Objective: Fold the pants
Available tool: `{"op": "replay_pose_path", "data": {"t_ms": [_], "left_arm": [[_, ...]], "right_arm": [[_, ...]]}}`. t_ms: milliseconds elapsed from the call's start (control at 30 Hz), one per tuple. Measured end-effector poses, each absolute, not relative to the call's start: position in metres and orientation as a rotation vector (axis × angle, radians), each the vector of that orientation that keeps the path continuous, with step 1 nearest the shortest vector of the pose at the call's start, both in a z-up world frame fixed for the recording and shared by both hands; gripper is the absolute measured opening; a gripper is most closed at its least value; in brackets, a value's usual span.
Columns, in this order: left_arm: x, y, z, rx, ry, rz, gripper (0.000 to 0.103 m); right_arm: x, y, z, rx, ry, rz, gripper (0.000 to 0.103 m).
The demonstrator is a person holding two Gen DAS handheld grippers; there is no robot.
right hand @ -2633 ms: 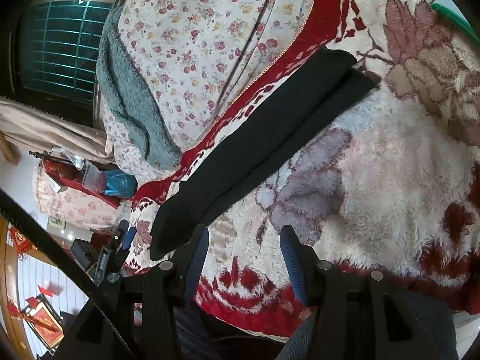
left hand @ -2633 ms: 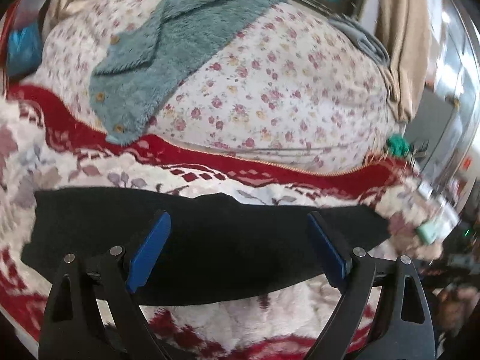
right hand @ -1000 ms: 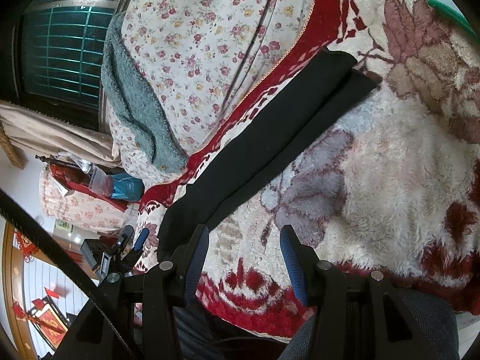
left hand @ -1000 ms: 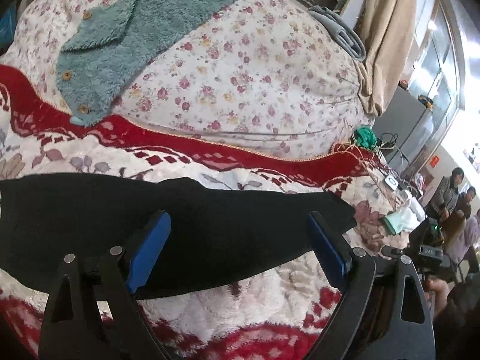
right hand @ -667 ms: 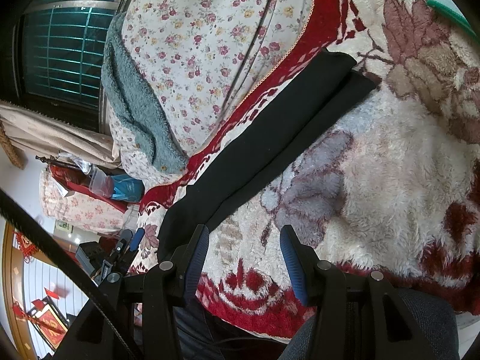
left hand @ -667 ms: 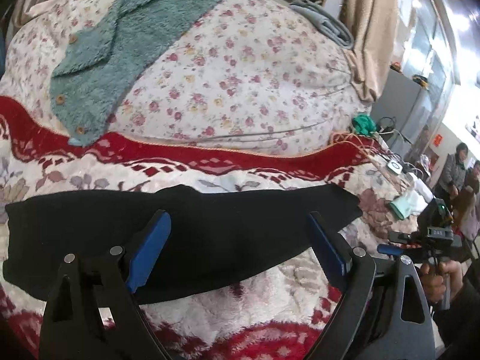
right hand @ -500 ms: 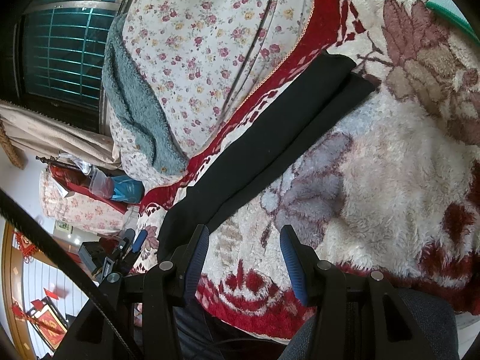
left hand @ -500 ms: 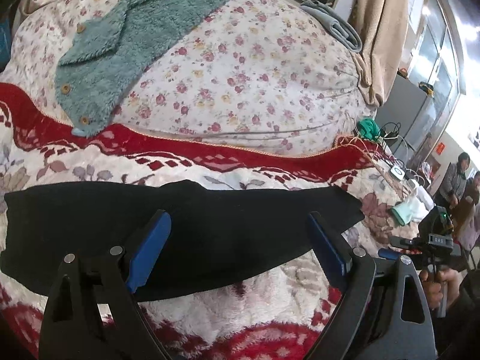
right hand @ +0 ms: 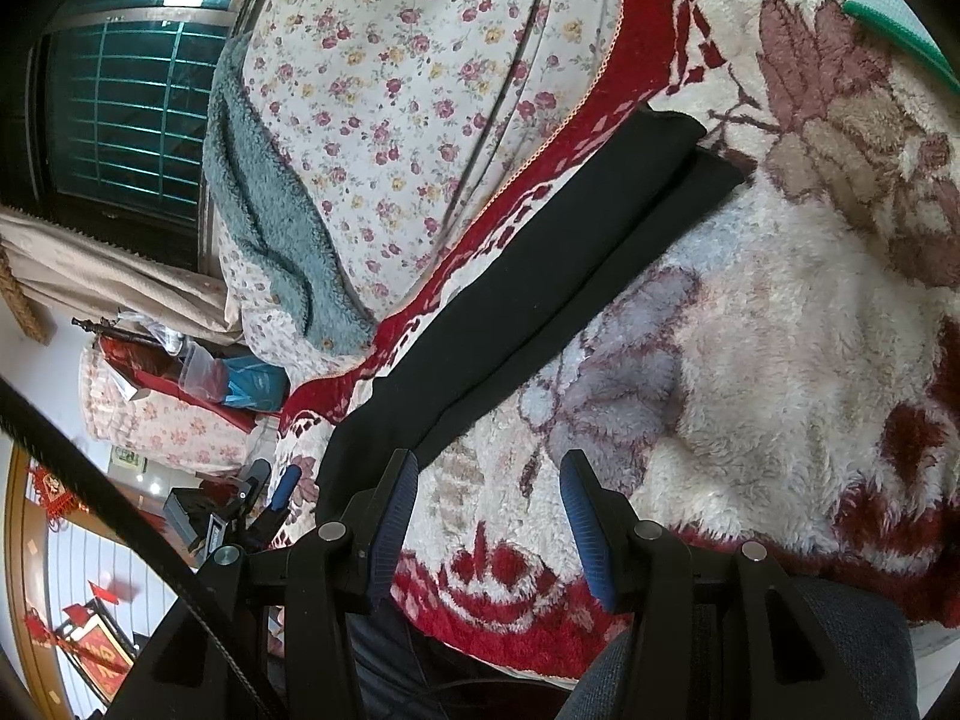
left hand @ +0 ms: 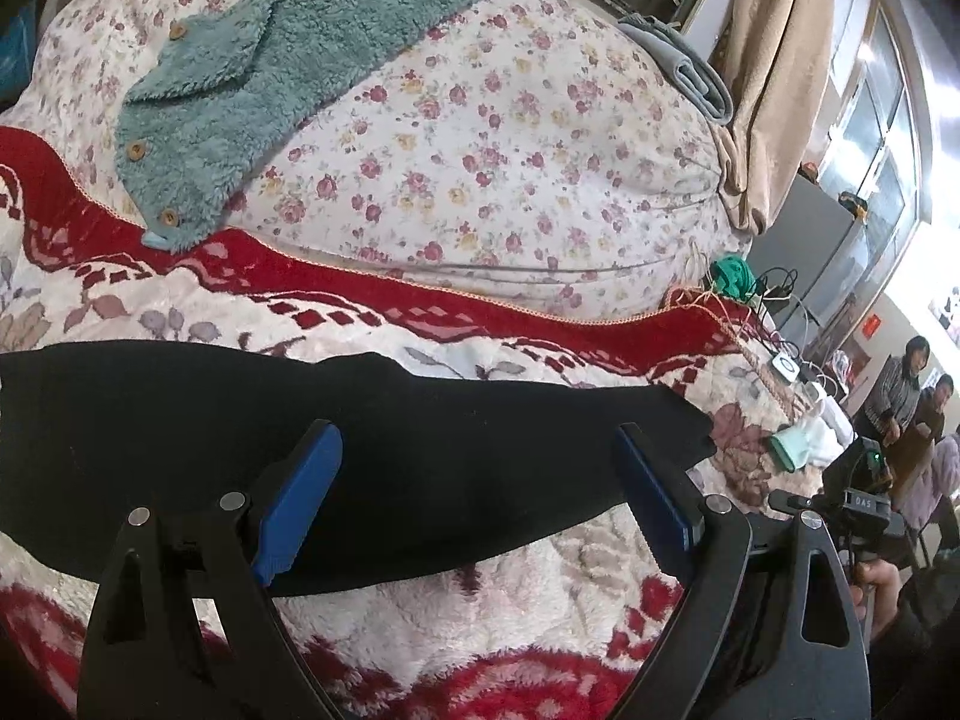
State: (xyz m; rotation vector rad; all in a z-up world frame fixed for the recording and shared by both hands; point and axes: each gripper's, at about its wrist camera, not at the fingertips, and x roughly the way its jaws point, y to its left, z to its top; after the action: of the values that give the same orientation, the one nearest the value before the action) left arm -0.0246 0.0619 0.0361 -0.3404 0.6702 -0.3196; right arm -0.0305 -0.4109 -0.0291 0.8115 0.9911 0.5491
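Long black soft pants (left hand: 372,450) lie flat across fuzzy red-white blanket (left hand: 480,618). Left claw (left hand: 474,498) nearer, wide apart, empty. Right claw (right hand: 486,516) apart, empty, beside pants' end.

Dark window w/ teal metal grille (right hand: 120,114) is sitting behind the bed, a white light reflecting in its top pane. Beige fabric curtain (left hand: 774,90) is hanging at the window's side, bunching low. Plush cream-and-red floral blanket (right hand: 780,372) is covering the bed; white quilt w/ small pink roses (left hand: 510,168) is piling up behind it, fuzzy teal-green buttoned garment (left hand: 288,60) lying on top. Grey cabinet (left hand: 804,258) is standing past the bed, cables & chargers (left hand: 786,312) trailing nearby. Two people (left hand: 912,396) are sitting in the bright far corner. Red hanging ornaments (right hand: 54,492) are showing on a white wall.
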Motion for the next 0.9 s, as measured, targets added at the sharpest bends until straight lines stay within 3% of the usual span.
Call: {"op": "replay_pose_path", "data": {"t_ms": [567,900], "left_arm": [[-0.0298,0.0695,0.0440,-0.385,0.589,-0.320,0.091],[-0.0233,0.0621,0.0376,-0.341,0.674,-0.312,0.091]], "right_arm": [[-0.0291,-0.4101,-0.0279,0.815,0.989,0.554,0.048],[-0.0288,-0.4109,-0.0283,0.819,0.989,0.549,0.048]]}}
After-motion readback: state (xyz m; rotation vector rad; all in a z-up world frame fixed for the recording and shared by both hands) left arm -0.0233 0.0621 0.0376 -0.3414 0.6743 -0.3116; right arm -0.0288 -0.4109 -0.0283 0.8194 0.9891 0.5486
